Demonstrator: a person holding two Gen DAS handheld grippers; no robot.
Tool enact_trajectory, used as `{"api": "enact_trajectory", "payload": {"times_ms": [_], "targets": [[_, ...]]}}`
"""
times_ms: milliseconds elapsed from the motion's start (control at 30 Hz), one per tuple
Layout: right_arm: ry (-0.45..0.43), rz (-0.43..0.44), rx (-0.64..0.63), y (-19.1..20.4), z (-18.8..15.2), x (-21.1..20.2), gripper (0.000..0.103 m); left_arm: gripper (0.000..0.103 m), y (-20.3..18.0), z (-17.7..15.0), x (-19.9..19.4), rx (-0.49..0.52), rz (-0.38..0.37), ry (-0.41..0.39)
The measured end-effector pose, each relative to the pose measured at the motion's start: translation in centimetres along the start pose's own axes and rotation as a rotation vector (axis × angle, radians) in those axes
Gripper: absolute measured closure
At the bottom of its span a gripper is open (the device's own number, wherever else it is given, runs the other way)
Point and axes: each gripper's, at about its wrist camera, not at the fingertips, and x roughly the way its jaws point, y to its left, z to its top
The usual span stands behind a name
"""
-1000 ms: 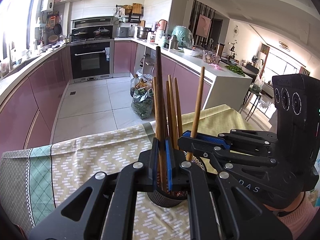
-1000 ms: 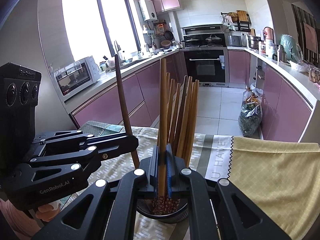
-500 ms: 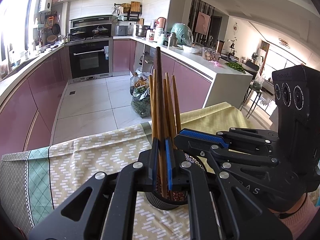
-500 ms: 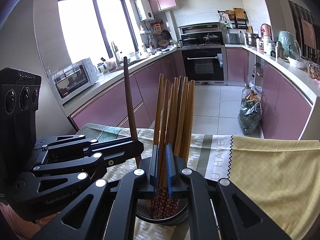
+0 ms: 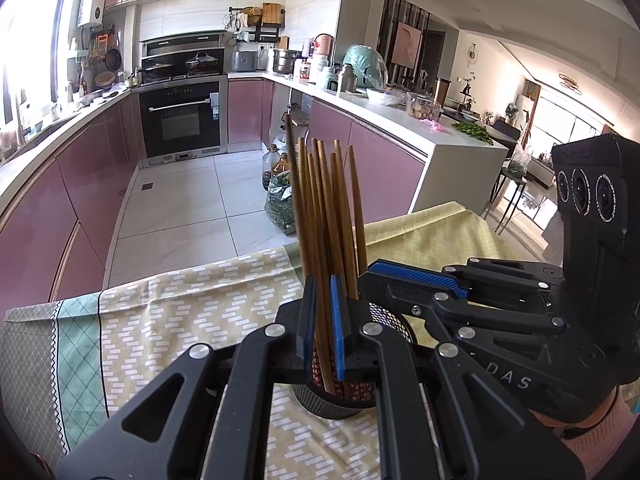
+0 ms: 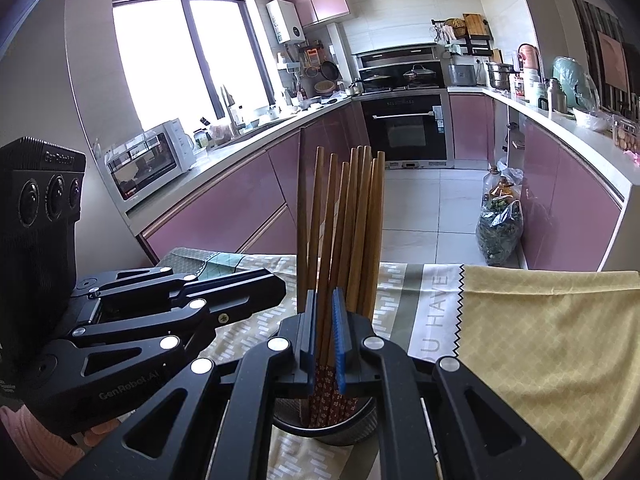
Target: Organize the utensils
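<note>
Wooden chopsticks stand bunched in the round black mesh holder at lower centre on the patterned-cloth table. Left gripper and right gripper each have fingers closed on one chopstick there. Gathering appears nearly complete; release remains.

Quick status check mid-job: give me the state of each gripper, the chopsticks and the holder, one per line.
left gripper: shut on one chopstick standing in the holder.
right gripper: shut on one chopstick, above the holder.
chopsticks: bundled upright, patterned ends down in the holder.
mesh holder: upright on the tablecloth.
oven: door closed.
</note>
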Motion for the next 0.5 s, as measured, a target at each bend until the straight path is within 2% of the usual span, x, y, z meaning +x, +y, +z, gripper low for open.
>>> {"api": "enact_trajectory", "payload": {"times_ms": [200,267,400,467,500], "targets": [[-0.005,0.003,0.004,0.0,-0.7,-0.5,0.096,0.086,0.3,-0.7,-0.9,-0.01,0.014,-0.02],[-0.007,0.003,0.005,0.1,-0.8,-0.6,0.094,0.075,0.4,-1.1,-1.5,-0.018,0.025,-0.03],[-0.017,-0.022,-0.009,0.5,-1.5,-1.0,0.082,0.065,0.7,-2.2,-2.7,-0.029,0.047,-0.051],[-0.025,-0.032,-0.016,0.7,-1.9,-1.4,0.073,0.05,0.9,-2.9,-3.6,-0.037,0.066,-0.07],[-0.03,-0.041,-0.021,0.8,-2.1,-1.6,0.07,0.047,1.0,-3.2,-3.9,-0.041,0.072,-0.079]]}}
